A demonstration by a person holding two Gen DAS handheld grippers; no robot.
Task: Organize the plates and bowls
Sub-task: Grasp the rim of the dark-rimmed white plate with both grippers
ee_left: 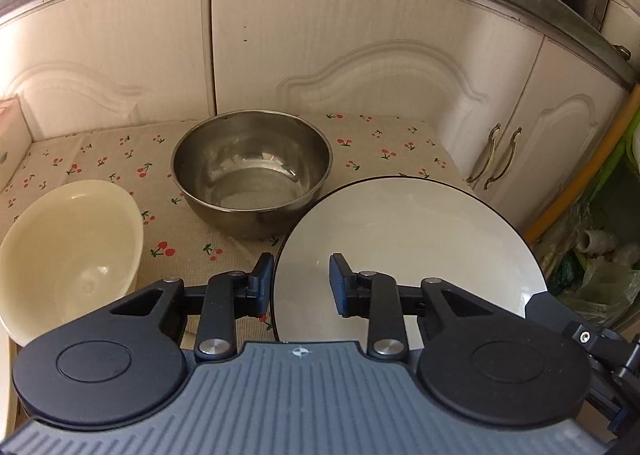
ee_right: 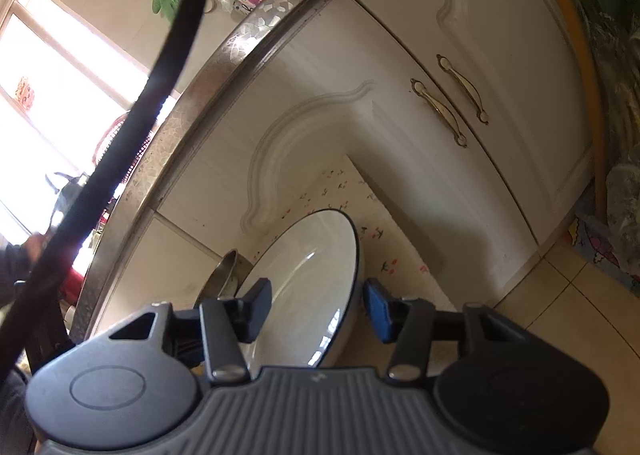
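Straddling the rim of a white plate with a dark edge, the left gripper is seen with its jaws narrowed but not yet touching it; the plate's left rim lies between them. The right gripper is set around the same plate at another part of the rim, half closed, with a gap visible on both sides. A steel bowl is placed just beyond the left tongs, a cream bowl off to their left, all on a cherry-print cloth. A slip is judged possible: the glazed rim is thin and smooth, and uneven closing by the two tongs could tip the plate against the steel bowl.
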